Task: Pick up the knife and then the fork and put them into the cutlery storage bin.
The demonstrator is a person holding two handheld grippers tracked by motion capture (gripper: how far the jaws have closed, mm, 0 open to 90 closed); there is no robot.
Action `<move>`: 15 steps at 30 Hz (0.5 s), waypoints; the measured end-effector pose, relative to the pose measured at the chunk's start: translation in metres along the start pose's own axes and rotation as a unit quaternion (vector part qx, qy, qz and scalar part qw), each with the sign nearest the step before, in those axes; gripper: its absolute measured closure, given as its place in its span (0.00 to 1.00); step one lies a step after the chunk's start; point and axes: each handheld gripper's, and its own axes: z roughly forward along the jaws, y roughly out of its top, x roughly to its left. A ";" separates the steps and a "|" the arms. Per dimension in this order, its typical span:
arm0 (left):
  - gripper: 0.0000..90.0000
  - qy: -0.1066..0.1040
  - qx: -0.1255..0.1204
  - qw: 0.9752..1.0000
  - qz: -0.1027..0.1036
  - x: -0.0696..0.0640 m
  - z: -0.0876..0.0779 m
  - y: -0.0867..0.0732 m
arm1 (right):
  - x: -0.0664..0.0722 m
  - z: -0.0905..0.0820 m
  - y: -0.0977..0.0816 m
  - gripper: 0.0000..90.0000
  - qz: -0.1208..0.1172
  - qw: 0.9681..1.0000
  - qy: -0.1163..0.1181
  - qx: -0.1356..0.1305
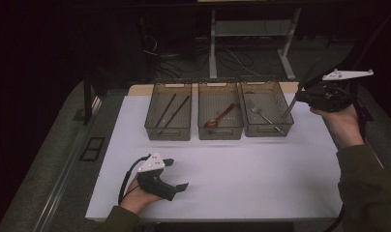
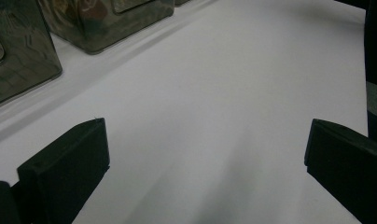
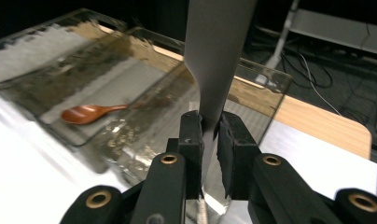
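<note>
My right gripper (image 1: 300, 95) is raised at the far right, just beyond the right clear bin (image 1: 268, 129), and is shut on a flat grey metal utensil (image 1: 289, 107). In the right gripper view the pads (image 3: 192, 135) pinch the utensil's narrow neck (image 3: 210, 109) and its wider end (image 3: 217, 42) points away over the bin's rim. A fork (image 1: 261, 115) lies in that bin. The middle bin (image 1: 220, 131) holds a wooden spoon (image 1: 221, 115) (image 3: 91, 112). Dark chopsticks (image 1: 170, 111) lie in the left bin (image 1: 167, 131). My left gripper (image 1: 178, 174) (image 2: 207, 130) rests open on the white mat, holding nothing.
The white mat (image 1: 242, 174) covers the table, with the three bins in a row along its far edge. Two bin walls (image 2: 18, 56) (image 2: 112, 18) stand ahead of the left jaws. A desk frame (image 1: 213, 43) and cables stand on the dark floor behind.
</note>
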 end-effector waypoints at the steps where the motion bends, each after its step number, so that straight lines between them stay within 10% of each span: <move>1: 0.00 0.000 0.000 1.000 0.000 0.000 0.000 0.000 | -0.002 0.003 0.001 0.88 0.001 1.000 -0.001 0.006; 15: 0.00 -0.002 -0.001 1.000 -0.001 -0.001 0.000 0.000 | -0.012 0.046 -0.010 0.88 -0.009 0.994 -0.018 0.103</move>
